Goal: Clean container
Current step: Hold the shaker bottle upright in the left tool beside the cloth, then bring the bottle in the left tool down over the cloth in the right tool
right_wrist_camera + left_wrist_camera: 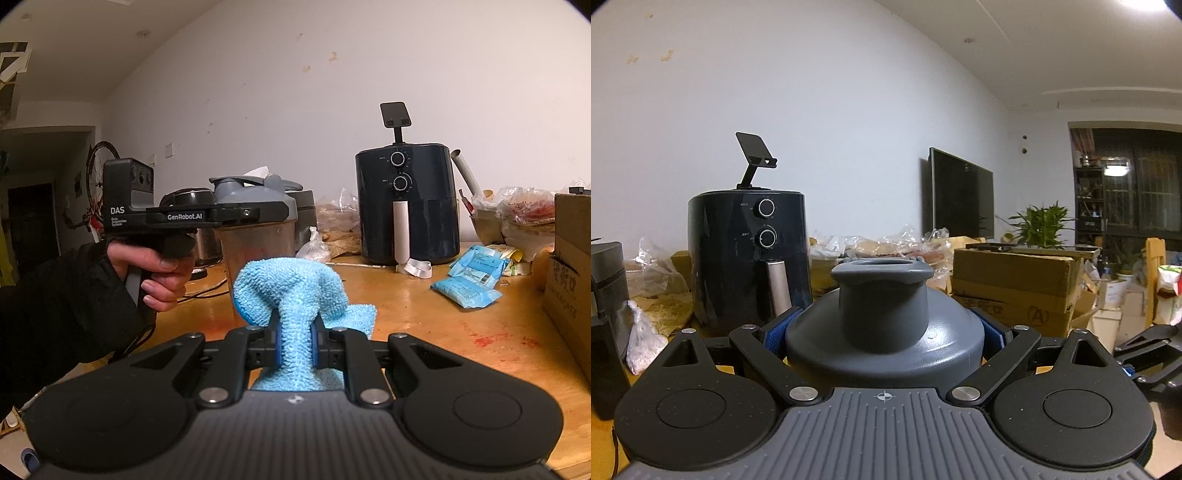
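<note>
Nearest the right wrist camera, the right gripper (294, 341) has its blue pads closed tight on a bunched light-blue microfibre cloth (291, 291), which bulges above the jaws and hangs below them. Just beyond the cloth stands the container (258, 236), a clear shaker bottle with a grey lid (882, 317) and flip cap, upright above the wooden table (443, 332). The left gripper (236, 214) clamps it at lid level; in the left wrist view its blue pads (775, 332) press both sides of the lid, jaws spread wide around it. A bare hand (155, 269) in a dark sleeve holds that gripper's handle. Its body reads "DAS", with smaller print beneath too fine to read, and "GenRobot.AI" along the arm. Behind, against the white wall, stands a dark air fryer (404, 203) with two dials and a pale handle; its dial markings are illegible. A black phone stand (396, 118) sits on top of it. Blue wipe packets (467, 291) lie on the table to the right, print unreadable. A cardboard box (1012, 288) bears a circled "A". A dark television (960, 195) leans by the wall.
</note>
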